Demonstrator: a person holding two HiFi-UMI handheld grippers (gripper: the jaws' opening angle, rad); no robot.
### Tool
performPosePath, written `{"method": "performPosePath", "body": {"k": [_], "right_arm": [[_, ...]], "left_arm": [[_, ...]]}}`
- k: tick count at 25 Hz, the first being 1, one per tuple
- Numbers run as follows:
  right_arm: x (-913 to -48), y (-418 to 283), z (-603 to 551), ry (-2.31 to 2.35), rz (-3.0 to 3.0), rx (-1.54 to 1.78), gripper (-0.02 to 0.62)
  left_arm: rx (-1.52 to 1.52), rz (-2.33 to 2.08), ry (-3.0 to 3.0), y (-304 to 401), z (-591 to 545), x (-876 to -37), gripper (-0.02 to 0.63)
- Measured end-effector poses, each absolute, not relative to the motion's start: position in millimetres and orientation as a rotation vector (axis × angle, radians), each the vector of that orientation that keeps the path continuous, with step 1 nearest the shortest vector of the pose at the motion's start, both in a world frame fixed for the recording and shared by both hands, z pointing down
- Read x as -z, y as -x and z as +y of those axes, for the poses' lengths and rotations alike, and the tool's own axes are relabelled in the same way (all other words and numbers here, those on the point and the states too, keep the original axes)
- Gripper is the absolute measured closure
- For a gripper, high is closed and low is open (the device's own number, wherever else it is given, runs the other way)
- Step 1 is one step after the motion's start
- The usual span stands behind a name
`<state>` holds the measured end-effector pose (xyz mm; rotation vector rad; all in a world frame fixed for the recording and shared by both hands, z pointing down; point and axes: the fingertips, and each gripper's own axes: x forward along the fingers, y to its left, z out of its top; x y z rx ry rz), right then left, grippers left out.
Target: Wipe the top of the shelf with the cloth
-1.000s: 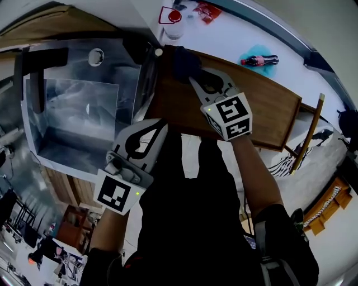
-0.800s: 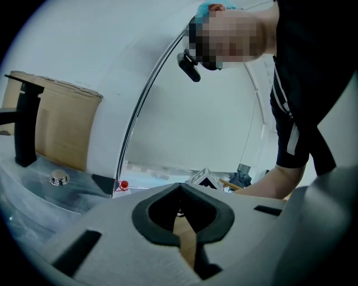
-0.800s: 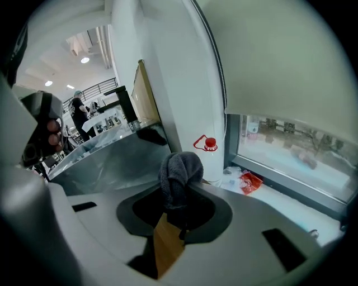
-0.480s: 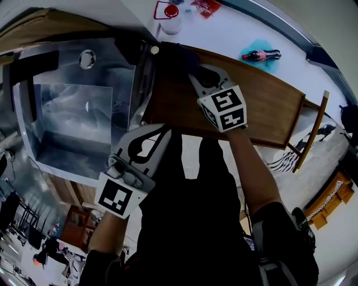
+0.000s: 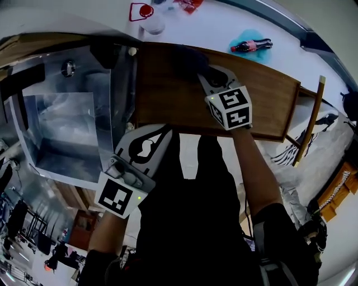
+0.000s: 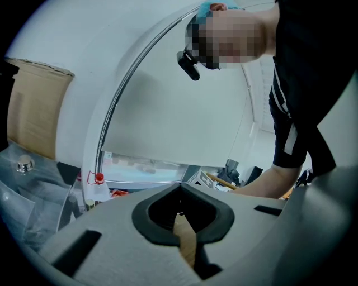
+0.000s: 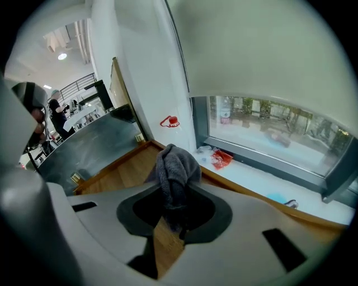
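The wooden shelf top [image 5: 268, 100] stretches across the head view. A dark grey cloth [image 7: 174, 174] is bunched between the jaws of my right gripper [image 7: 174, 215], which is shut on it. In the head view the right gripper [image 5: 208, 72] rests over the shelf's middle, with the cloth [image 5: 187, 56] pressed on the wood at its tip. My left gripper [image 5: 148, 134] hangs at the shelf's near edge, off the wood. In the left gripper view its jaws [image 6: 180, 215] are closed together with nothing held.
A clear plastic-covered box [image 5: 61, 123] stands against the shelf's left end. On the white sill behind lie a cola bottle [image 5: 250, 44], a red-capped container [image 5: 142, 11] and a red packet [image 7: 221, 158]. A wooden frame [image 5: 310, 123] leans at the right end.
The right gripper has slid the cloth rightward along the shelf top, away from the left end. The left gripper has stayed near the front edge.
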<state>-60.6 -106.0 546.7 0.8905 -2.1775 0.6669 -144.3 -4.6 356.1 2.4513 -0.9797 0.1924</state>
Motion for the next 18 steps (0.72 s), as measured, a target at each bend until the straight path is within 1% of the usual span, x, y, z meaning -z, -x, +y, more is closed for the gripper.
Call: {"method": "performPosePath", "body": {"k": [18], "right_arm": [[-546,-82,-97,-1.096,-2.077,-0.732,0.512]], "left_arm": [[-0.234,-0.805,-2.528,38,-6,-351,0.588]]}}
